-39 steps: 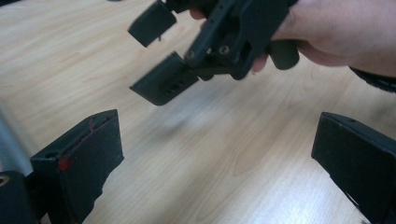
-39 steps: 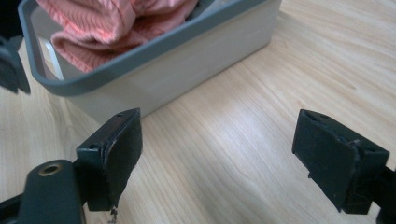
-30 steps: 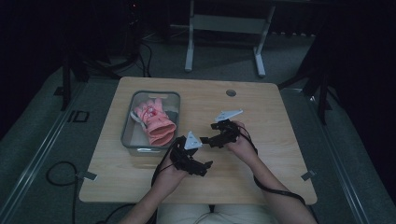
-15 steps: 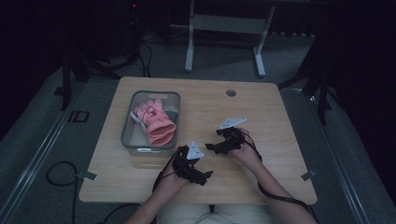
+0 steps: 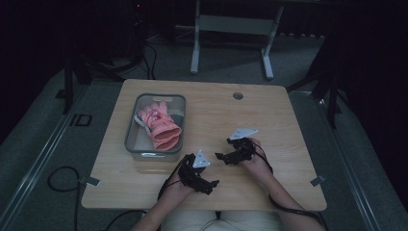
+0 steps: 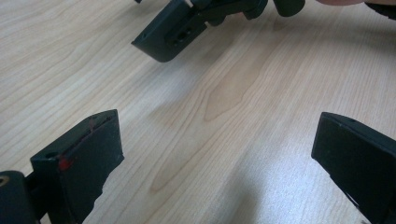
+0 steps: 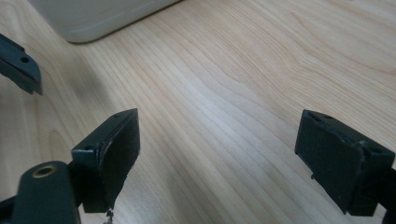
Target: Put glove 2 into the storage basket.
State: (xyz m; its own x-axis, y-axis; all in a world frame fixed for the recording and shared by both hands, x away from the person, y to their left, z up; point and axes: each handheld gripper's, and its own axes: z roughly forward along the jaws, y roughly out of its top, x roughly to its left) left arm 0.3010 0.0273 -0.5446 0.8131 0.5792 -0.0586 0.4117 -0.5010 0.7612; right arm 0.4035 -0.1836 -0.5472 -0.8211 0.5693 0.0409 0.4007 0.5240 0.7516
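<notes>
A dim room surrounds a light wooden table (image 5: 269, 115); at its far left a clear bin (image 5: 132, 136) holds pink gloves (image 5: 160, 127); near the front edge, the left gripper (image 5: 211, 185) and right gripper (image 5: 220, 156) gape wide, both empty, over bare wood.

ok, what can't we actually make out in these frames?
- Bin contents under the pink glove: high view, the glove covers them; the dark item beside it is too dim to name.
- Bin in the right gripper view: cut off by the top edge, only a lower corner visible.
- Right gripper in the left gripper view: cut off at the top edge.
- Small dark round spot near the table's far edge: high view, too small to identify.
</notes>
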